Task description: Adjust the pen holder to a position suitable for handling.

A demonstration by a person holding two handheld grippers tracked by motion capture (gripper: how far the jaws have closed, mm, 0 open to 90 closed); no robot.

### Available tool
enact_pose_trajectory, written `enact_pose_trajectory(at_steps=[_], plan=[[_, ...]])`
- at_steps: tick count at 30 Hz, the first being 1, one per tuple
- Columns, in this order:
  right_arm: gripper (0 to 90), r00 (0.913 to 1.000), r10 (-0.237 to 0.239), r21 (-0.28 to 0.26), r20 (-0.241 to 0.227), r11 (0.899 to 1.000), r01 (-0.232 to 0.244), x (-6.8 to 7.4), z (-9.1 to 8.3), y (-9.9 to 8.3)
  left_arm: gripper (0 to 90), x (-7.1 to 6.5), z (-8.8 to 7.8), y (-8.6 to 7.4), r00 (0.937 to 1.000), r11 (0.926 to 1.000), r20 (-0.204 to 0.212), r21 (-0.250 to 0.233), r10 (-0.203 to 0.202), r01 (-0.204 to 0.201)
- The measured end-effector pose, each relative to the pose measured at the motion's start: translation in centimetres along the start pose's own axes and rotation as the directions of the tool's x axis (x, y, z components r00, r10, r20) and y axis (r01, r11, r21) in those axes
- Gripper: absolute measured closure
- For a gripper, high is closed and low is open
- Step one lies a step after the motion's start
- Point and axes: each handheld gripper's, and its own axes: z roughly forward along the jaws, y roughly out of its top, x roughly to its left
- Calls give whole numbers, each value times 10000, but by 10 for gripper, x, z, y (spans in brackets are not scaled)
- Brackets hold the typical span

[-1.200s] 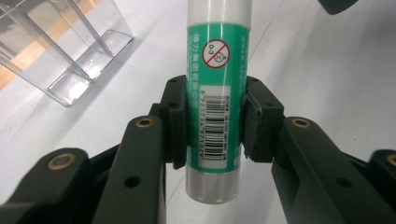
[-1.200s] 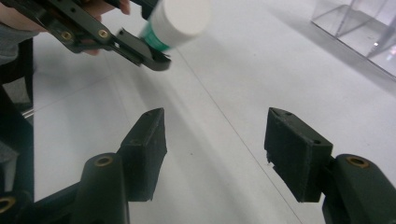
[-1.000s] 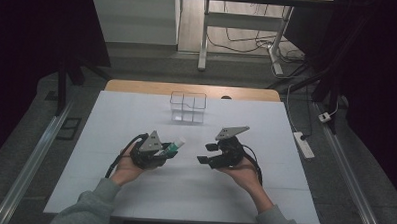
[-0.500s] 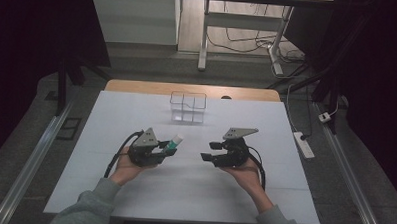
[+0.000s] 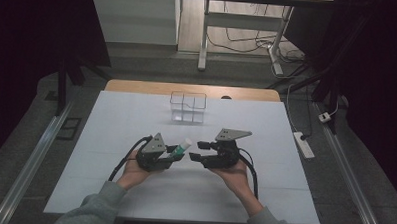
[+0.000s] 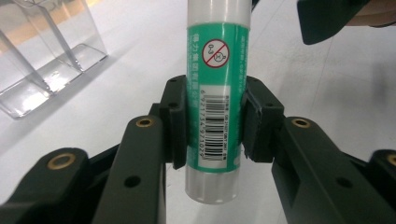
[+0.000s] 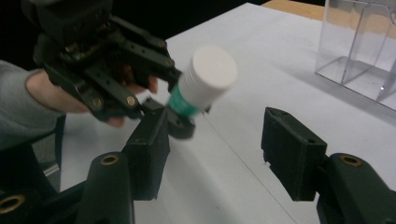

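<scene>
Altogether, two grippers, one glue stick [image 6: 216, 93], one clear organizer [image 5: 187, 107].

Your right gripper [image 5: 195, 150] has drawn in toward the glue stick's white cap [image 5: 187, 141] — its jaws have just been closing, with nothing between them yet — leaving only a small gap.

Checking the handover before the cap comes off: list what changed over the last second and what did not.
The right gripper has moved left toward the glue stick, and its jaws have just been closing with nothing between them yet. The left gripper stays clamped on the stick's green label, white cap pointing at the right gripper. The clear plastic organizer and the white tabletop are unchanged.
</scene>
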Motion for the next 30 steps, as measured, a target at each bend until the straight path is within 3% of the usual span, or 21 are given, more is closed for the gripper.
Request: enact_pose_trajectory(at_steps=[5,12,19,25,30], plan=[[433,10000,-6,-129,-55,9999,5,2,6,2,651,-5,4,0,9997,9998,90,87,205,-206],[554,9998,68,-97,-207,9999,-70,4,11,2,651,-11,8,1,9981,9980,134,147,608,-610],[619,9947,513,-104,-887,9986,-524,-1,11,2,645,-13,12,0,9972,9965,119,363,745,-748],[636,9954,308,-59,-905,9995,-315,1,12,3,625,-12,13,0,9984,9975,170,449,539,-546],[637,9976,158,2,-672,9999,-158,2,12,3,530,-8,12,-1,9996,9986,109,466,246,-251]])
